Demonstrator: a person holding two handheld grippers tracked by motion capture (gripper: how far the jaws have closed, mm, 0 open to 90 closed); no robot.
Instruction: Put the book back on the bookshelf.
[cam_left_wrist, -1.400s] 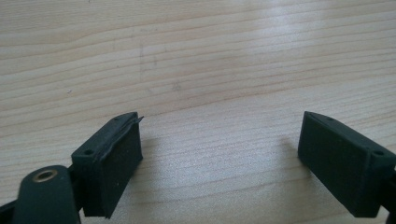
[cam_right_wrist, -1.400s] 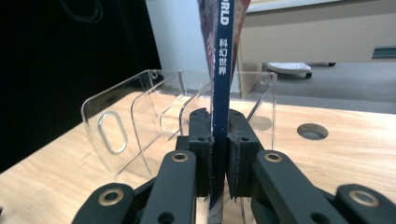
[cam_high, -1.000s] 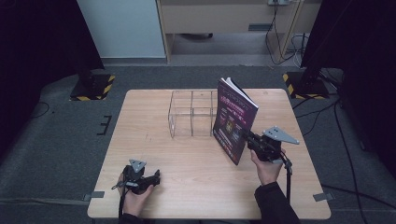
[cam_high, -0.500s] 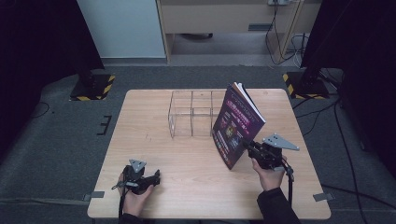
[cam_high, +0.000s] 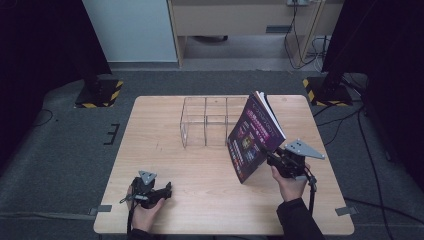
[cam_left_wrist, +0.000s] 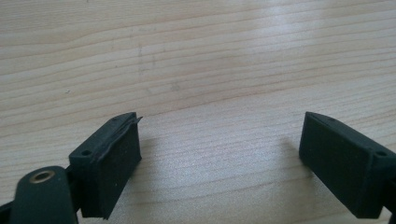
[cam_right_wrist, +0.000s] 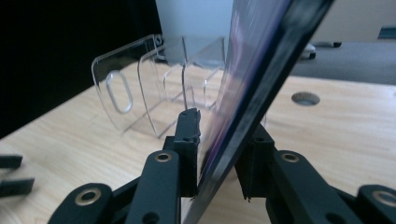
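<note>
The magazine (cam_high: 255, 137) cover print is too small to read from the high view, and in the right gripper view its face (cam_right_wrist: 243, 88) is blurred and cut off by the top edge. It hides perhaps the right end of the clear acrylic organizer (cam_high: 206, 122).

Purple-covered magazine (cam_high: 254, 137) tilted on edge, lower corner at the tabletop; clamped at its edge. Clear plastic divided organizer (cam_high: 206, 121) just beside it; upright, empty.
</note>
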